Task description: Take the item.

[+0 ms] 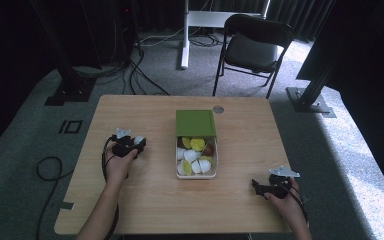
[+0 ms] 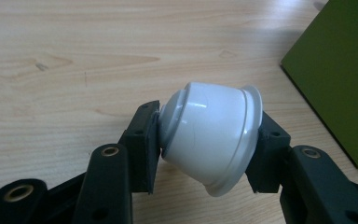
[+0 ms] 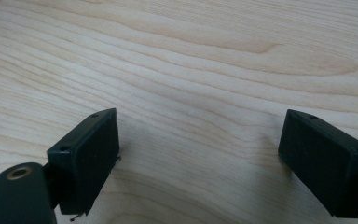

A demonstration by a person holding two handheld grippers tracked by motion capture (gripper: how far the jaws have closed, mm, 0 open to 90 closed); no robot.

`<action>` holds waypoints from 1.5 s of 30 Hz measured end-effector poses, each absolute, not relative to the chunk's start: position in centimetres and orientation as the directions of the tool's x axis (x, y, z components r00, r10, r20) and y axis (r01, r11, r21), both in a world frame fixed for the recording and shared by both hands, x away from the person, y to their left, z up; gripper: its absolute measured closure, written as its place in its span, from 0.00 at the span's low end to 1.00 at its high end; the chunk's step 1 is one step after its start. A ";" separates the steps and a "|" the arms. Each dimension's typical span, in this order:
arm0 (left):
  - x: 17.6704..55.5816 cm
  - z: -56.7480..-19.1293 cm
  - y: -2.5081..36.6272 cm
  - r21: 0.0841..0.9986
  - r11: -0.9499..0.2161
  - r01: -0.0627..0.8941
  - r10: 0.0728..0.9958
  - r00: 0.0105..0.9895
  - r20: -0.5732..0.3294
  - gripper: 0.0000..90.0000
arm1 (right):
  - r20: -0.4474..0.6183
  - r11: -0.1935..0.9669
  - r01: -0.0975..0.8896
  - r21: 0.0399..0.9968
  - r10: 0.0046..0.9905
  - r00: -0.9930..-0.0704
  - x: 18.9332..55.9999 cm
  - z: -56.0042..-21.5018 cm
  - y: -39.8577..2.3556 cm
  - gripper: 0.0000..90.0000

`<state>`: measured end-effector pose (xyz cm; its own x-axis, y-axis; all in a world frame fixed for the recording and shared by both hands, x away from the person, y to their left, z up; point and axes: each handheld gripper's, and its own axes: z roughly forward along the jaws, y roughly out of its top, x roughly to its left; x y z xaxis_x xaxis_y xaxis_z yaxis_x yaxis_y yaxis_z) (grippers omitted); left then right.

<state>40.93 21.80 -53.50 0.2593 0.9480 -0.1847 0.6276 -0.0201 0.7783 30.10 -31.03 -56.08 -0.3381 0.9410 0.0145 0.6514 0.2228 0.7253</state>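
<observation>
Fingers (image 2: 142,140) of the left gripper (image 2: 209,144) clench a white capsule (image 2: 212,135) sideways between them.

We see a wooden bench (image 1: 155,200) standing on grey carpet (image 1: 25,150). Behind the bench there is a black folding chair (image 1: 252,50), and beside it a white post (image 1: 185,35) rises from the floor. Black cables (image 1: 135,70) lie on the carpet, and one cable makes a loop (image 1: 47,167) at the left.
</observation>
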 end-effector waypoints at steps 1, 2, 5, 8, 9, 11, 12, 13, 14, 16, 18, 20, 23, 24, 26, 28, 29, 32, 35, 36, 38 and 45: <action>41.0 -53.6 21.8 0.774 -0.017 0.633 0.946 0.260 -0.192 0.60 | 0.015 0.223 0.652 0.725 0.941 -0.338 30.1 -56.1 -31.0 0.13; 41.0 -53.8 21.7 0.770 -0.016 0.638 0.945 0.260 -0.196 0.60 | 0.014 0.223 0.651 0.725 0.941 -0.338 30.1 -56.1 -31.0 0.13; 41.0 -54.1 21.6 0.761 -0.032 0.648 0.948 0.261 -0.182 0.60 | 0.014 0.223 0.651 0.725 0.941 -0.338 30.1 -56.1 -31.0 0.13; 40.9 -54.6 21.6 0.755 -0.030 0.655 0.946 0.263 -0.190 0.60 | 0.014 0.223 0.651 0.725 0.941 -0.338 30.1 -56.1 -31.0 0.13; 40.9 -54.6 21.6 0.755 -0.030 0.655 0.946 0.263 -0.190 0.60 | 0.014 0.223 0.651 0.725 0.941 -0.338 30.1 -56.1 -31.0 0.13; 41.0 -54.7 21.7 0.751 -0.033 0.660 0.951 0.253 -0.180 0.60 | 0.014 0.223 0.651 0.725 0.941 -0.338 30.1 -56.1 -31.0 0.13; 41.0 -54.7 21.7 0.744 -0.040 0.667 0.951 0.253 -0.175 0.60 | 0.014 0.223 0.651 0.725 0.941 -0.338 30.1 -56.1 -31.0 0.13; 41.1 -54.9 21.7 0.733 -0.047 0.678 0.950 0.256 -0.176 0.60 | 0.014 0.223 0.651 0.725 0.941 -0.338 30.1 -56.1 -31.0 0.13; 41.1 -55.1 21.7 0.736 -0.055 0.674 0.943 0.278 -0.185 0.56 | 0.014 0.223 0.651 0.725 0.941 -0.338 30.1 -56.1 -31.0 0.13; 41.2 -55.2 21.7 0.749 -0.075 0.658 0.939 0.300 -0.169 0.43 | 0.014 0.223 0.651 0.725 0.941 -0.338 30.1 -56.1 -31.0 0.13; 41.1 -55.2 21.7 0.754 -0.094 0.651 0.935 0.318 -0.158 0.36 | 0.014 0.223 0.651 0.725 0.941 -0.338 30.1 -56.1 -31.0 0.13; 41.0 -55.0 21.7 0.758 -0.105 0.644 0.931 0.332 -0.153 0.35 | 0.014 0.223 0.651 0.725 0.941 -0.338 30.1 -56.1 -31.0 0.13; 40.8 -54.6 21.7 0.763 -0.121 0.635 0.930 0.342 -0.137 0.34 | 0.014 0.223 0.651 0.725 0.941 -0.338 30.1 -56.1 -31.0 0.13; 40.5 -54.3 21.9 0.767 -0.128 0.629 0.930 0.344 -0.127 0.34 | 0.014 0.223 0.651 0.725 0.941 -0.338 30.1 -56.1 -31.0 0.13; 40.1 -54.0 22.2 0.781 -0.134 0.609 0.927 0.356 -0.118 0.33 | 0.014 0.223 0.651 0.725 0.941 -0.338 30.1 -56.1 -31.0 0.13; 39.7 -53.8 22.4 0.792 -0.136 0.595 0.925 0.362 -0.113 0.32 | 0.014 0.223 0.651 0.725 0.941 -0.338 30.1 -56.1 -31.0 0.13; 39.7 -53.8 22.4 0.792 -0.136 0.595 0.925 0.362 -0.113 0.32 | 0.014 0.223 0.651 0.725 0.941 -0.338 30.1 -56.1 -31.0 0.13; 38.6 -53.4 22.8 0.828 -0.125 0.546 0.912 0.393 -0.122 0.32 | 0.014 0.223 0.651 0.725 0.941 -0.338 30.1 -56.1 -31.0 0.13; 37.6 -53.1 22.9 0.842 -0.157 0.516 0.897 0.431 -0.097 0.31 | 0.014 0.223 0.651 0.725 0.941 -0.338 30.1 -56.1 -31.0 0.13; 37.3 -53.0 22.9 0.845 -0.174 0.506 0.891 0.446 -0.084 0.31 | 0.014 0.223 0.651 0.725 0.941 -0.338 30.1 -56.1 -31.0 0.13; 36.7 -52.9 23.0 0.854 -0.176 0.489 0.883 0.462 -0.082 0.31 | 0.014 0.223 0.651 0.725 0.941 -0.338 30.1 -56.1 -31.0 0.13; 34.6 -52.1 22.7 0.878 -0.238 0.414 0.830 0.556 -0.037 0.31 | 0.014 0.223 0.651 0.725 0.941 -0.338 30.1 -56.1 -31.0 0.13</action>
